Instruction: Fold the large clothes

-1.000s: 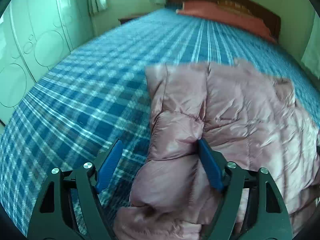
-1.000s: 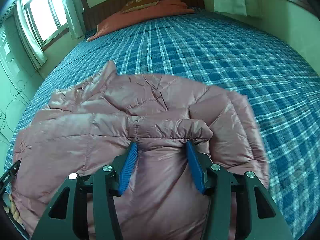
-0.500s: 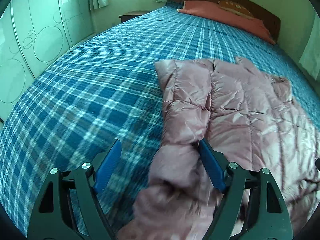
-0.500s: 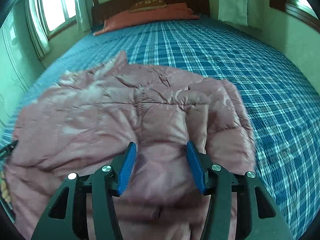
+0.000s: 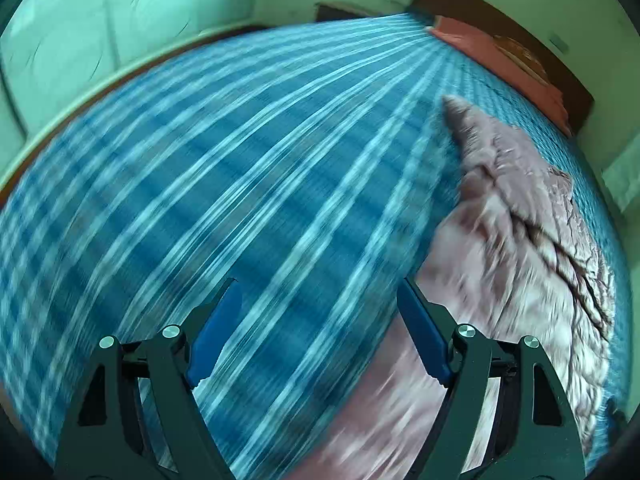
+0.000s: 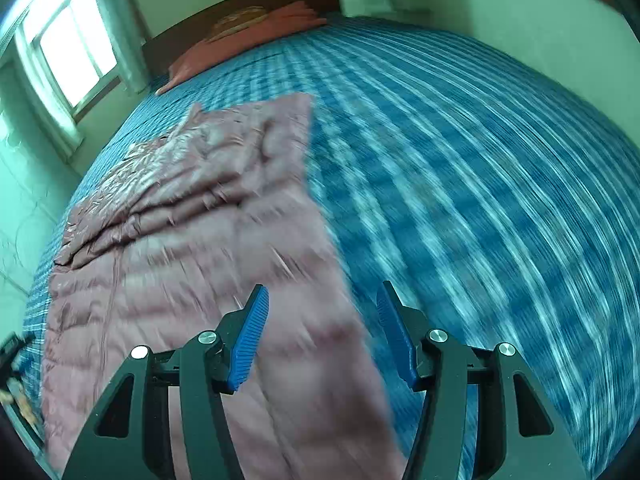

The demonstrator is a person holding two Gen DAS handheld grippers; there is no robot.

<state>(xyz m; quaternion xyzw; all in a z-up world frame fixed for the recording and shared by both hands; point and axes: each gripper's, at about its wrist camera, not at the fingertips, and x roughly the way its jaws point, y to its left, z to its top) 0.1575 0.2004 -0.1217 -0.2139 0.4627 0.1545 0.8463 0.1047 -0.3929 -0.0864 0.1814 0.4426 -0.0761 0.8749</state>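
both tongs, left tongs [image 5: 318, 320] and right tongs [image 6: 322, 322], gape wide and empty; the puffy pink jacket [image 6: 192, 208] may spring unfolded on the bed [image 6: 460, 160].

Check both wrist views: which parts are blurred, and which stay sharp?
Left wrist view: plaid bedspread streaked by heavy motion blur, pink jacket smeared, left gripper sharp. Right wrist view: the same streaking, right gripper crisp, window overexposed.
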